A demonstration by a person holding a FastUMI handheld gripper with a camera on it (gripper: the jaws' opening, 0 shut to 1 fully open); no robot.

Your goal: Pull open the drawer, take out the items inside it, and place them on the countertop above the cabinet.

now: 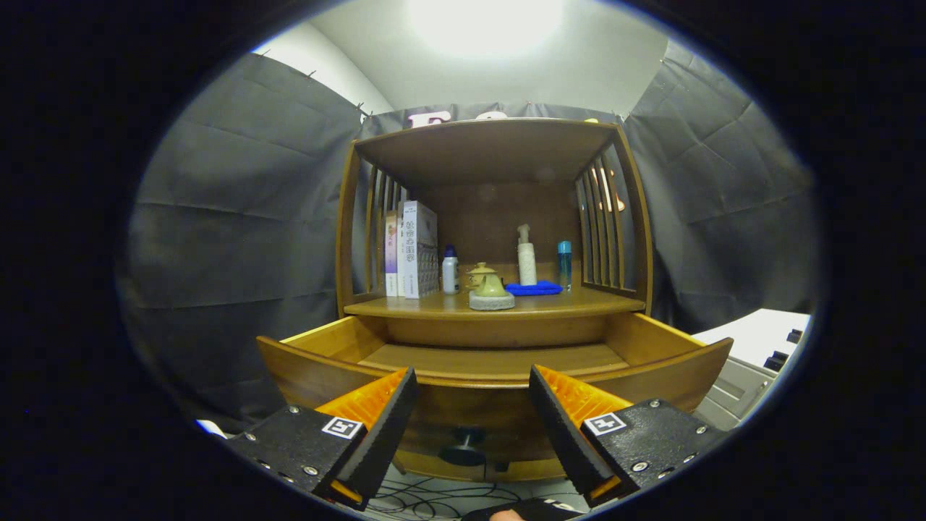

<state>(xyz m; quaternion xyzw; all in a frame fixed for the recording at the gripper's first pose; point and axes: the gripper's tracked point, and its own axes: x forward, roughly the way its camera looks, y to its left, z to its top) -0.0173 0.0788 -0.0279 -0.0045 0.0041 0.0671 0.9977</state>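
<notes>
Hovering before the cabinet, the gripper [472, 412] holds its fingers spread wide and grasps nothing. On the countertop [405, 307], going left to right, stand books [412, 250], a small white bottle [450, 270], a little teapot [490, 288], a pump bottle [526, 257], a blue cloth [534, 288] and a blue bottle [564, 265]. Below, the drawer [311, 373] is pulled out toward the fingers, its knob [464, 447] between them and lower. The drawer floor that shows looks bare; its near part is hidden behind the front panel, so any reach goes forward and down over that edge.
</notes>
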